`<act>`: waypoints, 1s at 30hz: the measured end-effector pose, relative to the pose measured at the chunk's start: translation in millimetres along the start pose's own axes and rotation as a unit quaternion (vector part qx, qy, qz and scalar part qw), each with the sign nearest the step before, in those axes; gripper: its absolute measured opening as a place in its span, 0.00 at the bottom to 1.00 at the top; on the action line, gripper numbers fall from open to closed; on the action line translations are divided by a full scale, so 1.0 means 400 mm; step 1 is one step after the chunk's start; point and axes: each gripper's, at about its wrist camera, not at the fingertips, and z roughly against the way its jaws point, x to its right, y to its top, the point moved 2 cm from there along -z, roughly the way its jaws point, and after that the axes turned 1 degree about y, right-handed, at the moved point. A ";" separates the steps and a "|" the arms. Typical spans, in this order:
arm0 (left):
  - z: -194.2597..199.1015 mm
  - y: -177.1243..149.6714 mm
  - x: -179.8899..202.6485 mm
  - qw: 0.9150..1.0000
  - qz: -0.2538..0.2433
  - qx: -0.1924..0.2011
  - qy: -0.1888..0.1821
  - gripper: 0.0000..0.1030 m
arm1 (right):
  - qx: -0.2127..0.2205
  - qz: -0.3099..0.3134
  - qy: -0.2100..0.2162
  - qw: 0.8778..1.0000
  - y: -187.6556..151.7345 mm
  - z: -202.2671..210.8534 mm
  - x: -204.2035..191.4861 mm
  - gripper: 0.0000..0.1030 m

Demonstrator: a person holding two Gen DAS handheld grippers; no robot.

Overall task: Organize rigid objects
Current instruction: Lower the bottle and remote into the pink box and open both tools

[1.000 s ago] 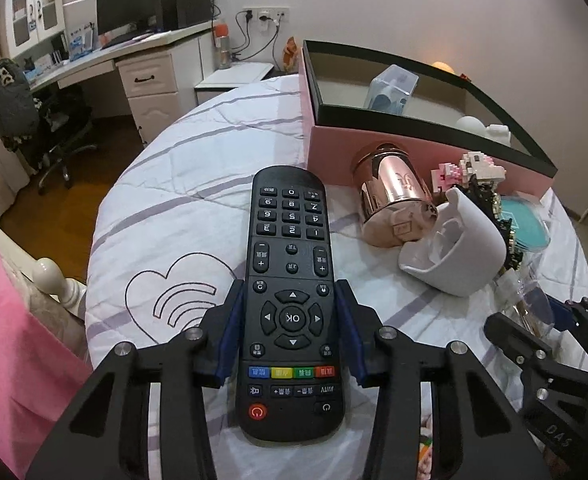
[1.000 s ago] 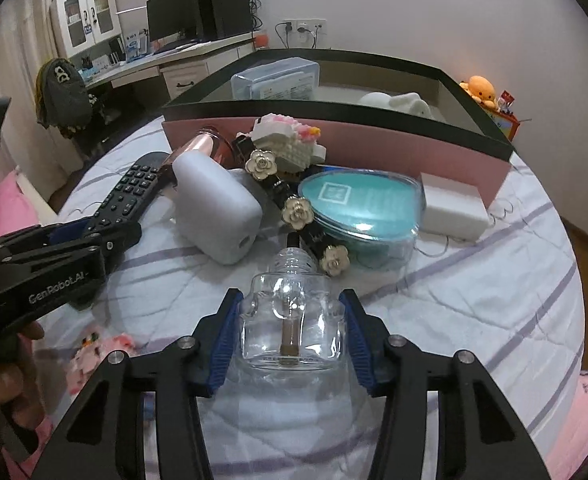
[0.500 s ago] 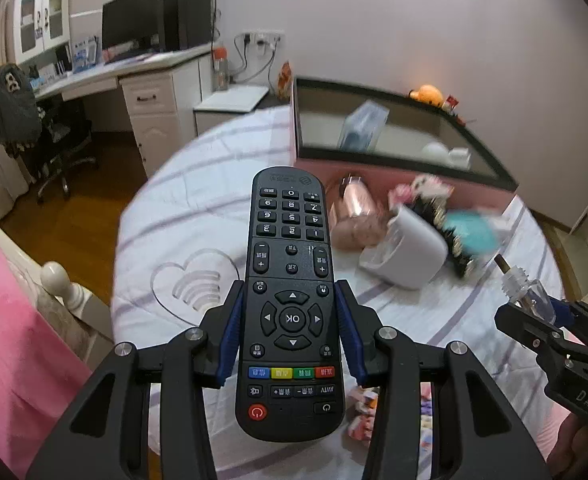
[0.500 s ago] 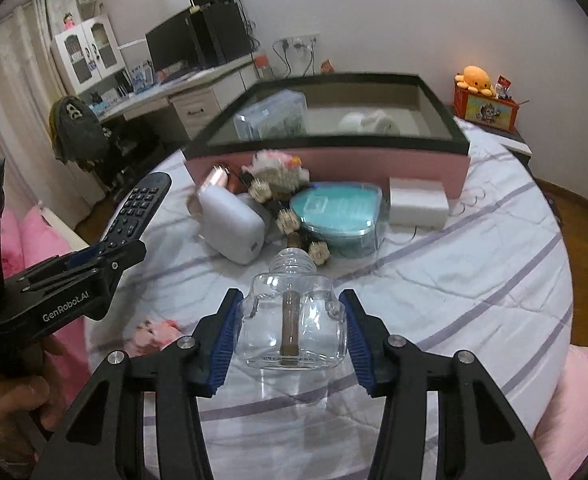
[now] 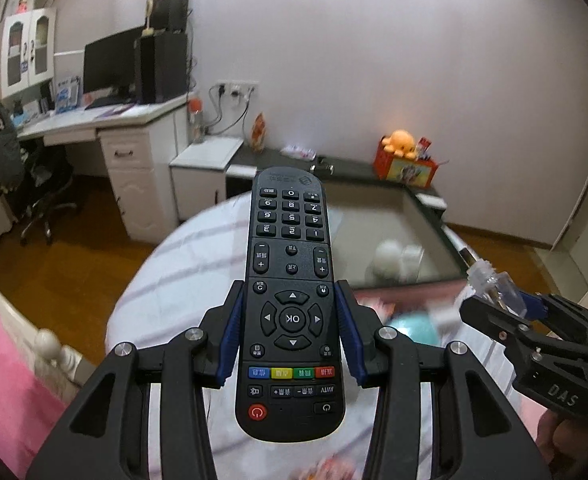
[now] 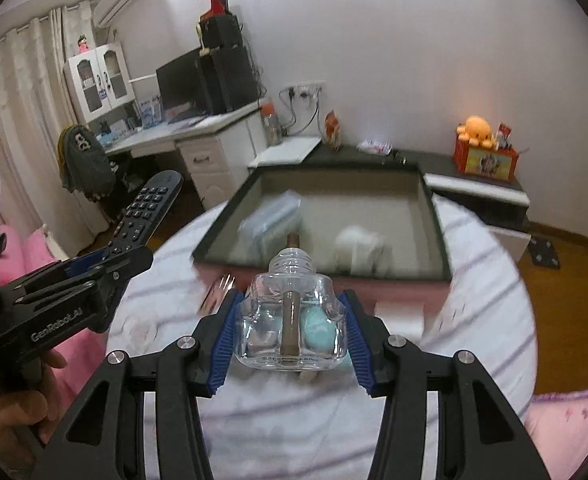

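Note:
My left gripper (image 5: 290,316) is shut on a black remote control (image 5: 292,280), held high above the white striped bedspread (image 5: 182,272). The remote's number keys point away from me. My right gripper (image 6: 290,320) is shut on a clear glass bottle (image 6: 290,320) with a brown wick inside, also lifted above the bed. In the left wrist view the bottle (image 5: 489,284) and right gripper show at the right edge. The pink box with a dark rim (image 6: 433,216) lies ahead, holding a white round item (image 6: 359,246) and a clear plastic case (image 6: 270,220).
A teal case (image 5: 413,328) and other small items stay on the bed in front of the box, blurred. A white desk (image 5: 126,136) with a monitor stands at the back left, a low dark cabinet with an orange toy (image 5: 403,142) behind the box. Wooden floor surrounds the bed.
Both grippers have risen well above the bed with the remote and the bottle still held. The box and the items on the bed now look smaller and lower in both views.

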 end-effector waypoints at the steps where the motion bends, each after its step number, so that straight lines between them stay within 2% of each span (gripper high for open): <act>1: -0.010 0.016 0.001 1.000 0.001 0.003 -0.004 0.43 | 0.006 0.002 -0.004 1.000 0.023 -0.008 0.009 0.49; 5: -0.083 0.094 0.012 1.000 -0.003 0.001 -0.016 0.43 | 0.012 0.003 -0.017 1.000 0.115 -0.067 0.055 0.49; 12: -0.264 0.165 0.039 0.998 -0.017 -0.041 -0.038 0.43 | -0.010 -0.008 -0.028 1.000 0.216 -0.214 0.137 0.49; 20: -0.430 0.173 0.040 0.995 -0.024 -0.087 -0.035 0.43 | -0.061 -0.021 -0.038 0.997 0.224 -0.378 0.200 0.49; 24: -0.487 0.165 0.040 0.994 -0.025 -0.105 -0.033 0.43 | -0.084 -0.025 -0.040 0.995 0.213 -0.431 0.218 0.49; 26: -0.494 0.172 0.042 0.994 -0.030 -0.101 -0.025 0.44 | -0.095 -0.024 -0.043 0.994 0.208 -0.452 0.220 0.49; 27: -0.495 0.177 0.042 0.994 -0.029 -0.101 -0.021 0.46 | -0.101 -0.022 -0.045 0.994 0.206 -0.460 0.220 0.49; 29: -0.499 0.183 0.041 0.994 -0.034 -0.105 -0.008 0.58 | -0.114 -0.021 -0.047 0.992 0.199 -0.476 0.222 0.49; 30: -0.500 0.185 0.038 0.994 -0.036 -0.105 -0.007 0.70 | -0.118 -0.023 -0.047 0.992 0.195 -0.481 0.223 0.50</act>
